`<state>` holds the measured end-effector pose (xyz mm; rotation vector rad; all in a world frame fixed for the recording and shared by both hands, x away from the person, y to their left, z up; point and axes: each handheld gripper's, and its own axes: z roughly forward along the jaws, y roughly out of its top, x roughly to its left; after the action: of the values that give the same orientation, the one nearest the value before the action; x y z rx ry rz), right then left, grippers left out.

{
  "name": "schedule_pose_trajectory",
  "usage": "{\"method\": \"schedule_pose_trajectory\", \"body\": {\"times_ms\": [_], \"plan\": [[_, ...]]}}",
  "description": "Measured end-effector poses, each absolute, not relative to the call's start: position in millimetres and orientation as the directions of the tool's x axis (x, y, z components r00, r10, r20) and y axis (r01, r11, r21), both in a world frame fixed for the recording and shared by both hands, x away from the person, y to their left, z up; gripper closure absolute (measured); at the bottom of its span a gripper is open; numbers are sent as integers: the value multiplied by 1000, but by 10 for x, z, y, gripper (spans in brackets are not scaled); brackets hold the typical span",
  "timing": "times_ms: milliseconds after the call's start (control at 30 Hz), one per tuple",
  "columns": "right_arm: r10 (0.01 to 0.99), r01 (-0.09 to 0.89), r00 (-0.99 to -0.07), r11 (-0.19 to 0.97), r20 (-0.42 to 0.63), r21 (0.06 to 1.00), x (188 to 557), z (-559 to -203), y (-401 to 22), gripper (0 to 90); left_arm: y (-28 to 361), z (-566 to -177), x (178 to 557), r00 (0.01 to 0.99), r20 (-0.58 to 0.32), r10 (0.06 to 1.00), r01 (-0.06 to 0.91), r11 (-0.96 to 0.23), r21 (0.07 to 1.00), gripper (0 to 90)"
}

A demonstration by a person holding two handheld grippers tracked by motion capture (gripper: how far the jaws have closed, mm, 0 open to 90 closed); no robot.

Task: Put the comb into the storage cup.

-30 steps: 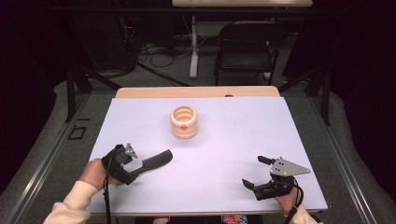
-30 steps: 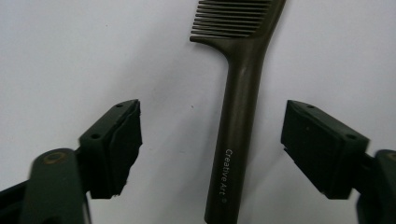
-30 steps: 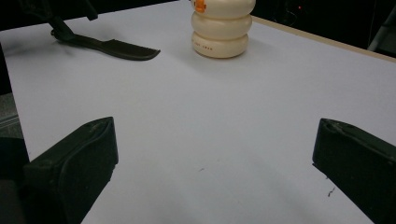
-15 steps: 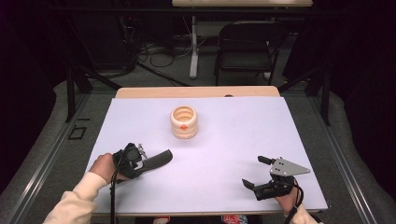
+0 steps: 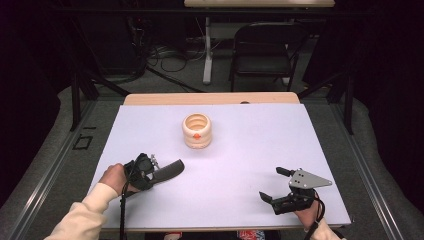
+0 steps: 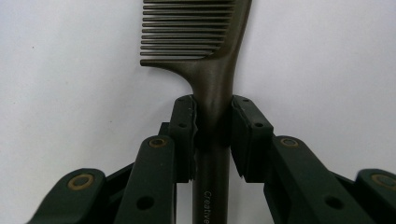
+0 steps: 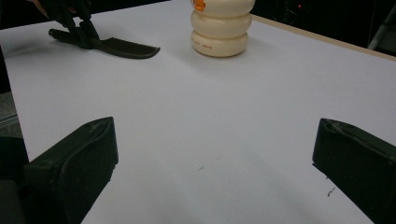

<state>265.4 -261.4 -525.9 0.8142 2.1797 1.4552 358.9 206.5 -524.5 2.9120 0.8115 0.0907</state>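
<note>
The left gripper (image 5: 155, 172) lies low over the white table (image 5: 240, 150), down and to the left of the cream ribbed cup (image 5: 197, 130) that stands upright on the table's far middle. Its jaws are clamped on the handle of a dark comb (image 6: 205, 56) — in the left gripper view the two pads press the handle from either side, with the toothed end reaching out beyond them toward the cup. In the high view the comb (image 5: 169, 170) points up and to the right, close to the table surface; whether it touches cannot be told. The cup carries a small orange mark on its near side. Down and to the right of the cup, well apart from it, the right gripper (image 5: 275, 186) rests near the table's near edge — its jaws spread wide with nothing between them, facing back toward the cup (image 7: 219, 28) and the comb (image 7: 119, 46).
</note>
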Motion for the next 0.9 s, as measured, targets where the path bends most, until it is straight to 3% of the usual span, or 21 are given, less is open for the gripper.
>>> {"method": "schedule_pose_trajectory", "body": {"times_ms": [900], "plan": [[661,250,-750,293,-7,923,2654,-5259,-2616,0,2211,-5114,3459,780,22,625,572,-728,378,723]]}}
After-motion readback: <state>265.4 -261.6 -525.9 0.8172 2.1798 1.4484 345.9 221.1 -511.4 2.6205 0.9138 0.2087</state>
